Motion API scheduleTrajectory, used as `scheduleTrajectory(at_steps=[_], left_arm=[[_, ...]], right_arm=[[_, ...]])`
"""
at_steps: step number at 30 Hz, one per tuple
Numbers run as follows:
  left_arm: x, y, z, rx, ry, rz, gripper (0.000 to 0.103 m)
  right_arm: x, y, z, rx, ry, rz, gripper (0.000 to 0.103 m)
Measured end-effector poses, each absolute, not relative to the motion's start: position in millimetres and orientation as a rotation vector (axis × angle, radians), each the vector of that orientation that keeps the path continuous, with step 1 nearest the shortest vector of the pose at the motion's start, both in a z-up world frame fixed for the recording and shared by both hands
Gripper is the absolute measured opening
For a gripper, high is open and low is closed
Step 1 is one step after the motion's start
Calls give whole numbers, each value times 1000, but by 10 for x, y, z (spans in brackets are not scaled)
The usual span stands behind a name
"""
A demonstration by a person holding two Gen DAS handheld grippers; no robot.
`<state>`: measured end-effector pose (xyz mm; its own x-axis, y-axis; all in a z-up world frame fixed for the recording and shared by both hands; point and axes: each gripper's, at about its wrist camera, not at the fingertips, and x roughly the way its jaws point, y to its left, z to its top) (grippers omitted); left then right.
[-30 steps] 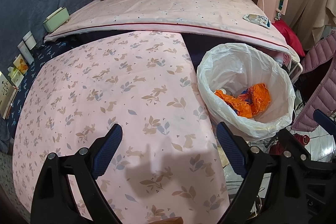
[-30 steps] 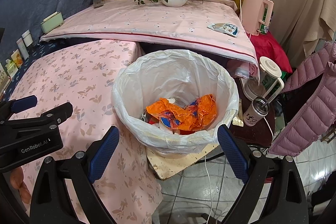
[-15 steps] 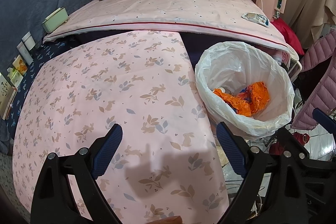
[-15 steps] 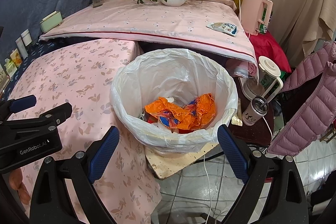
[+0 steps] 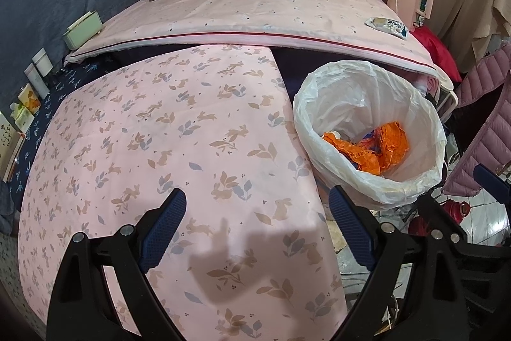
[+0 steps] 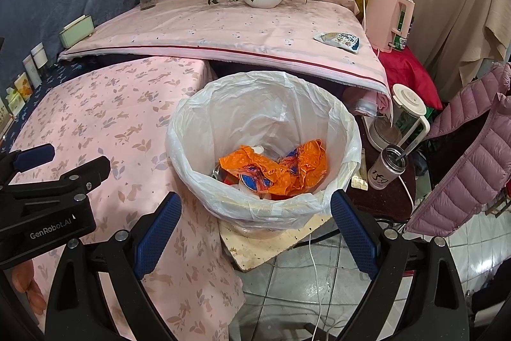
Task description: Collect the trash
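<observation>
1. Hovering with nothing in hand, the left gripper (image 5: 257,226) hangs over the pink rabbit-print tablecloth (image 5: 166,130), jaws spread wide and empty.
2. Over on the other side, the right gripper (image 6: 255,229) sits just in front of the lined trash bin (image 6: 343,130), jaws equally wide, gripping nothing.
3. Down in the bin, an orange wrapper (image 6: 287,168) lies crumpled on other scraps, so that piece looks dealt with (a drop-off stage, by my reading).
4. Scanning for the next target: a white snack packet (image 6: 338,41) lies flat on the far pink-covered table (image 6: 223,27), at about one o'clock from the bin in the right view, near the pink kettle (image 6: 388,18).
5. From the left view the same packet (image 5: 387,25) sits at two o'clock, well apart from both grippers.
6. Next move, as I judge it: reach up over the bin to that packet, likely with the right gripper, the closer one.
7. Watch the approach: the packet is thin and flat on cloth, so the jaws may need to come in low and pinch an edge without bunching the cover.
</observation>
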<state>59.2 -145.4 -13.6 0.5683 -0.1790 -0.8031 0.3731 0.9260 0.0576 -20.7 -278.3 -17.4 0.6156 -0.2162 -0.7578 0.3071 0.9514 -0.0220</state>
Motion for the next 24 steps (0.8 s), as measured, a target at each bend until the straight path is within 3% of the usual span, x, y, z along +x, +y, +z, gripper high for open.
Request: scheduleTrajectory(at_steps=[24], left_arm=[[550, -1490, -174, 251, 920, -341, 86]], right_arm=[[-243, -2787, -205, 115, 859, -319, 90]])
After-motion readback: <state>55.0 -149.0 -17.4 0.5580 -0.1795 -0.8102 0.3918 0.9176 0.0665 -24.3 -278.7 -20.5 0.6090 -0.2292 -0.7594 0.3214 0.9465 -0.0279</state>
